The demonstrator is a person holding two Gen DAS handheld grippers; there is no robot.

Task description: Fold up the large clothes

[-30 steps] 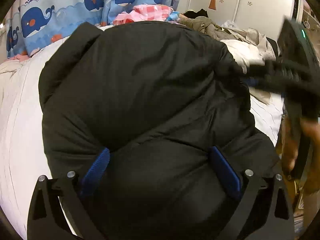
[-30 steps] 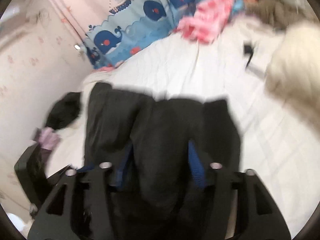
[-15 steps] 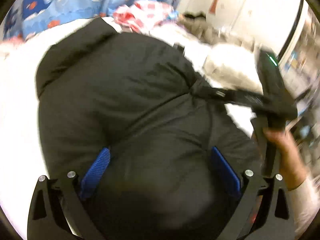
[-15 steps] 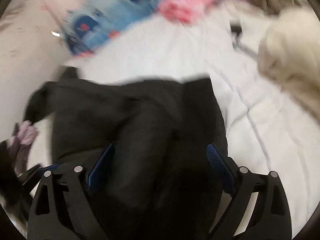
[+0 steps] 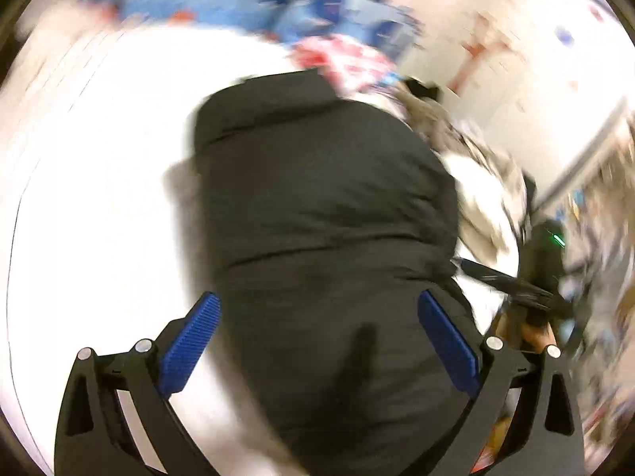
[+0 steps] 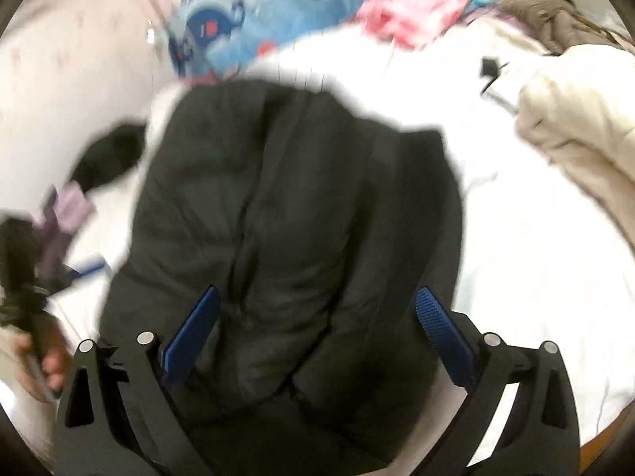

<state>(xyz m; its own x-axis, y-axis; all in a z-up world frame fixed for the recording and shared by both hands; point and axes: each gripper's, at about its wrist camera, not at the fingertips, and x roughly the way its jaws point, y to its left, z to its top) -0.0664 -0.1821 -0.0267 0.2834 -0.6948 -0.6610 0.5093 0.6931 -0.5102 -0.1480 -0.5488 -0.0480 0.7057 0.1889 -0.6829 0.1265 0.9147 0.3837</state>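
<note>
Both grippers stand wide open above the black jacket (image 6: 293, 230), holding nothing: the right gripper (image 6: 317, 317) has just been opening over its near hem, and the left gripper (image 5: 317, 325) straddles its bulk. The jacket lies folded on the white bed (image 6: 516, 261), with bare sheet on both sides. Beyond are a cream garment (image 6: 575, 127) and, seemingly, a pink cloth (image 6: 420, 8) by the whale curtain (image 6: 254, 12).

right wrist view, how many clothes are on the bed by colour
black: 1, the puffy jacket
cream: 1, a coat
pink and red: 1, a checked garment
brown-grey: 1, a garment at the far edge
total: 4
A small dark item near the cream coat is too small to identify.
</note>
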